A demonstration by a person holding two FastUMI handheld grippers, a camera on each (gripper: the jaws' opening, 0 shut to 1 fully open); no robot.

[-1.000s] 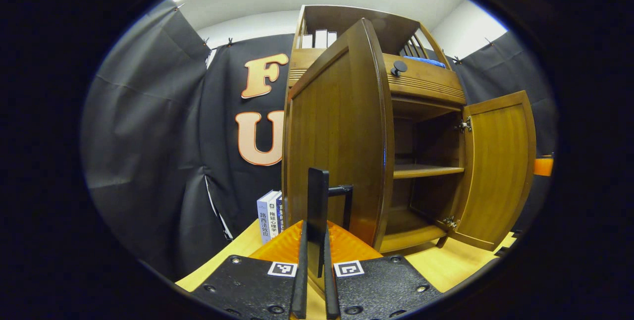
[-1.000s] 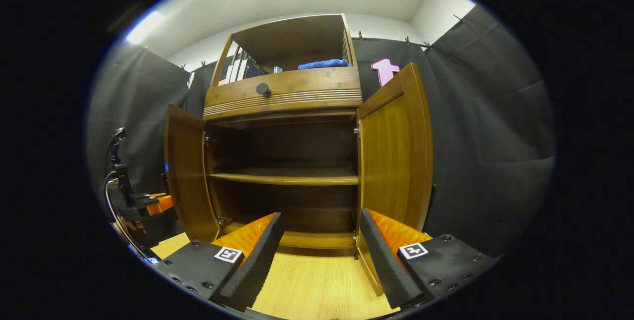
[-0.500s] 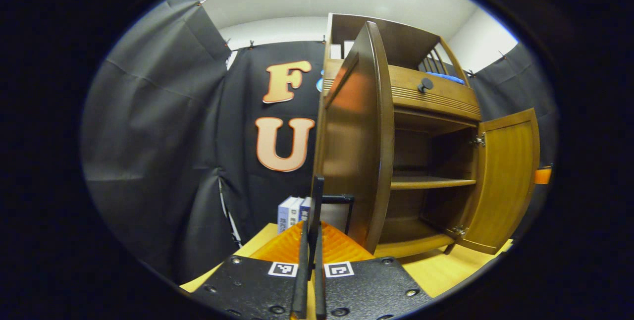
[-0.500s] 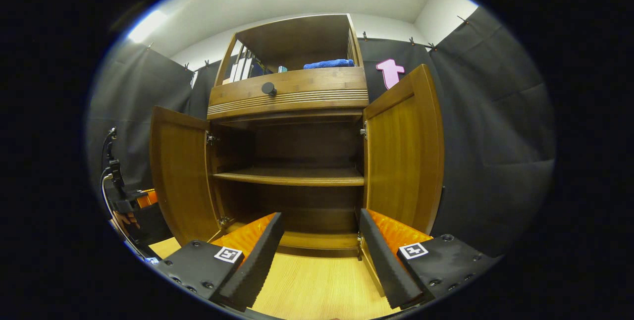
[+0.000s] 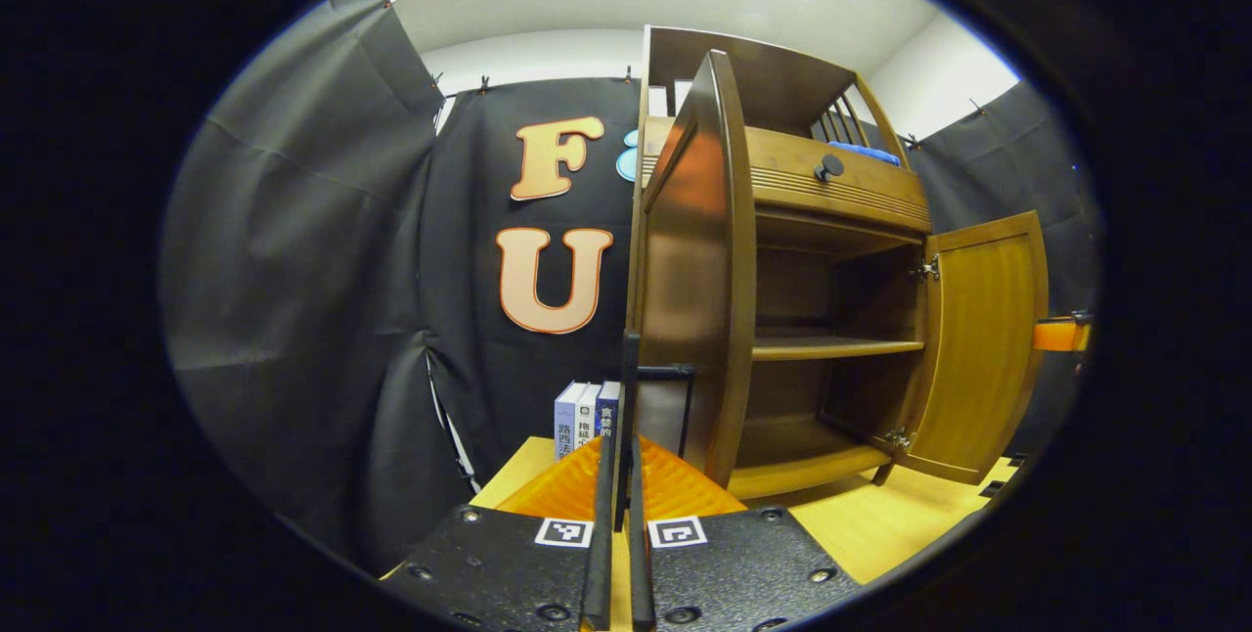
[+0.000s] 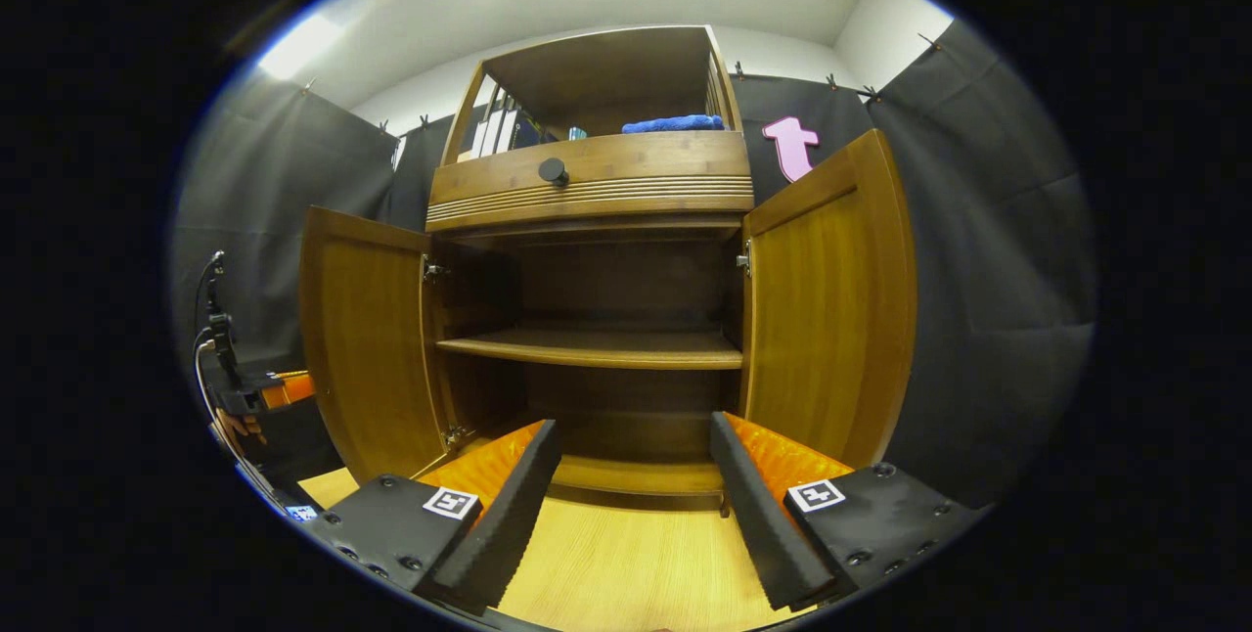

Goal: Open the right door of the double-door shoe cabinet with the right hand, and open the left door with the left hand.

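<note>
Doors on my shoe cabinet [image 6: 597, 221] both stand swung out. From the right gripper view I look straight into it: the left door [image 6: 367, 338] hangs open at the cabinet's left edge, the right door [image 6: 831, 299] at its right edge, and between them I see the inner shelf [image 6: 587, 348] across the middle of the compartment. Above the doors sits a drawer front with a dark round knob [image 6: 553, 170], and on the open top shelf lie a blue cloth [image 6: 675, 124] toward the right edge and some upright books [image 6: 494, 135] toward the left edge.

My right gripper [image 6: 636, 475] has its fingers spread wide apart, gripping nothing, and it hovers over the light wooden table [image 6: 616, 573] in front of the cabinet's bottom edge. At the far left of that view I see my left gripper [image 6: 269, 392], just beside the left door's outer edge.

From the left gripper view, my left gripper [image 5: 618, 505] is pressed together on the dark bar handle [image 5: 650, 407] of the left door [image 5: 699, 260], both fingers [image 5: 599, 534] clamping it. That door stands edge-on to me. The right door [image 5: 978, 348] is open at the far side. A few books [image 5: 582, 412] stand on the table at its back edge, beside the cabinet's left side.
</note>
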